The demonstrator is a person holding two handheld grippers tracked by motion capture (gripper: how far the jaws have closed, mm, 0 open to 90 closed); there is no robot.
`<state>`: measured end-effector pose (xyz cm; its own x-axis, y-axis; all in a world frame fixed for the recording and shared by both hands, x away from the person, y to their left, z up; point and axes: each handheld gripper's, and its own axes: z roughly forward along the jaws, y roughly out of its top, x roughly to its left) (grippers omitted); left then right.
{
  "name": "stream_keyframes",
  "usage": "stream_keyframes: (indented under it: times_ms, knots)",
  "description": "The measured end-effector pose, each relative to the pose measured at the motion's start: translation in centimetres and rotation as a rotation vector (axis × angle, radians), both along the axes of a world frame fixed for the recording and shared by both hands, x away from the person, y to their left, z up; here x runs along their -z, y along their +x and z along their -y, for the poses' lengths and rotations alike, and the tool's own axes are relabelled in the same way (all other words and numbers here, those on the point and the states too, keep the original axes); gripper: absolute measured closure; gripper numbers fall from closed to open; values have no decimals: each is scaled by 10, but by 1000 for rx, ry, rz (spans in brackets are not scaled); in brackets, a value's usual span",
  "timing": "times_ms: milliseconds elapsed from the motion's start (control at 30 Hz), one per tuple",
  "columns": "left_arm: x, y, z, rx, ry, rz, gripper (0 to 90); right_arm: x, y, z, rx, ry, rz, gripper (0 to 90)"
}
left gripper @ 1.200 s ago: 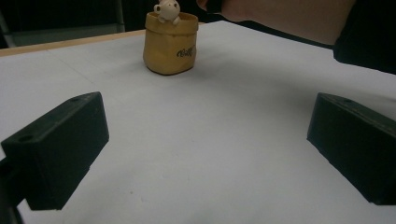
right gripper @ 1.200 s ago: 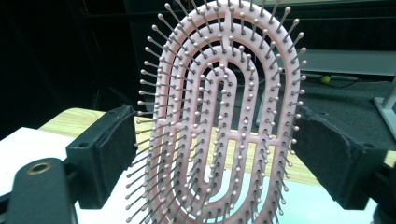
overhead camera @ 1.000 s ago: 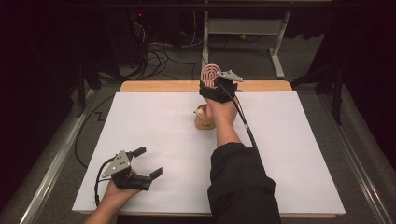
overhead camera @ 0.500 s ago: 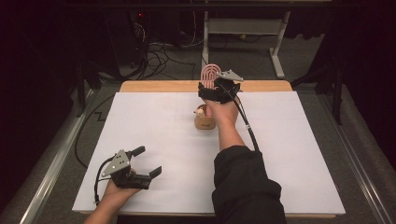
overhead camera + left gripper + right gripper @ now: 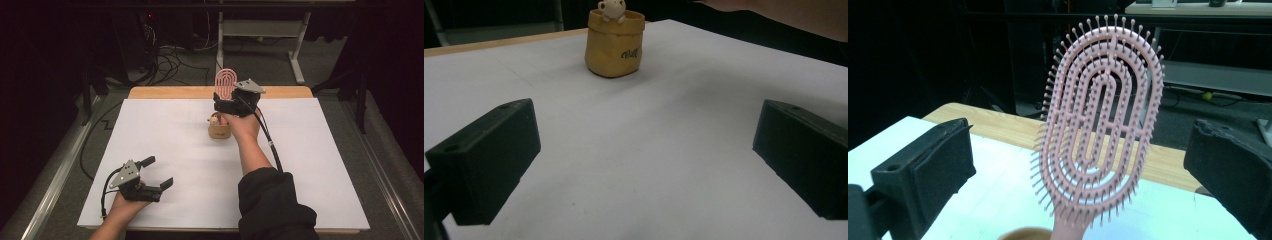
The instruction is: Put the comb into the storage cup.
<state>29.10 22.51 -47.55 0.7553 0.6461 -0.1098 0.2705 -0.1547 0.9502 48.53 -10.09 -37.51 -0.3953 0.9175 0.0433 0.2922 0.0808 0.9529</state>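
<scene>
A pink oval hairbrush [image 5: 1103,120] stands upright, handle down, in a small tan pot [image 5: 219,130] near the table's far middle. A little white bear figure [image 5: 611,7] peeks over the pot's rim. My right gripper [image 5: 223,102] is level with the brush head [image 5: 226,82]. Its jaws have just been opening and now stand wide, one on each side of the brush, pads clear of it. My left gripper [image 5: 158,172] rests open at the front left with bare white surface between its jaws, pointing toward the pot [image 5: 614,45].
A white sheet [image 5: 165,145] covers the table, with a strip of wooden edge [image 5: 170,92] along the far side. A metal table frame [image 5: 300,45] and cables [image 5: 175,55] lie on the dark floor behind. The right forearm [image 5: 252,150] crosses the sheet's middle.
The right gripper's jaws have spread wider around the brush and the right hand has shifted slightly back. The brush stays upright in the pot. The left hand has not moved.
</scene>
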Motion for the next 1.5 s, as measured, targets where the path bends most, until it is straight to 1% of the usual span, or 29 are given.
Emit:
stream_keyframes:
  times_ms: [133, 200, 300, 333, 400, 467, 567, 667, 700, 767, 833, 900, 967, 1067, 1133, 1267, 1367, 1500]
  knots:
    - [0, 0, 0, -3, 6, 1, 0, 4, -10, 5, -7, 3, 5, 2]
    - [0, 1, 0, -6, 9, 1, 0, 6, -17, 9, -20, 7, -1, 2]
    - [-1, 1, 0, -13, 2, 3, 0, 10, -27, 15, -32, -10, 1, 2]
    - [-1, 1, 0, -14, 3, 4, 0, 11, -29, 17, -36, -8, 0, 2]
    - [-1, 1, 0, -15, 4, 5, 0, 14, -35, 23, -42, -1, -6, 2]
    - [-2, 1, 0, -17, 5, 2, 0, 16, -42, 29, -46, -4, -14, 2]
    - [-3, 1, -2, -20, -7, 5, 0, 21, -52, 38, -54, 6, -5, 2]
    - [-4, 1, -4, -31, -16, -2, 0, 27, -60, 45, -68, -3, -1, 2]
    - [-4, 2, -4, -33, -15, -3, 0, 28, -64, 48, -76, -16, -9, 2]
    - [-4, 2, -5, -37, -23, -6, 0, 32, -70, 52, -83, -16, 0, 2]
    - [-5, 2, -5, -41, -25, -3, 0, 35, -77, 56, -88, -11, 0, 2]
    - [-5, 2, -5, -43, -22, -2, 0, 40, -82, 60, -88, -5, 3, 2]
    - [-4, 2, -5, -47, -20, -4, 0, 45, -89, 66, -85, -13, -3, 1]
    - [-5, 3, -6, -51, -18, -2, 0, 50, -97, 75, -83, -18, 4, 2]
    - [-5, 3, -6, -56, -21, -2, 0, 52, -101, 80, -88, -20, -4, 1]
    - [-6, 3, -7, -64, -13, 1, 0, 56, -112, 93, -89, -19, 2, 1]
    - [-5, 4, -8, -70, -10, -4, 0, 60, -123, 104, -89, -22, 11, 2]
    - [-4, 4, -7, -75, 1, -8, 0, 66, -133, 114, -85, -1, 4, 1]
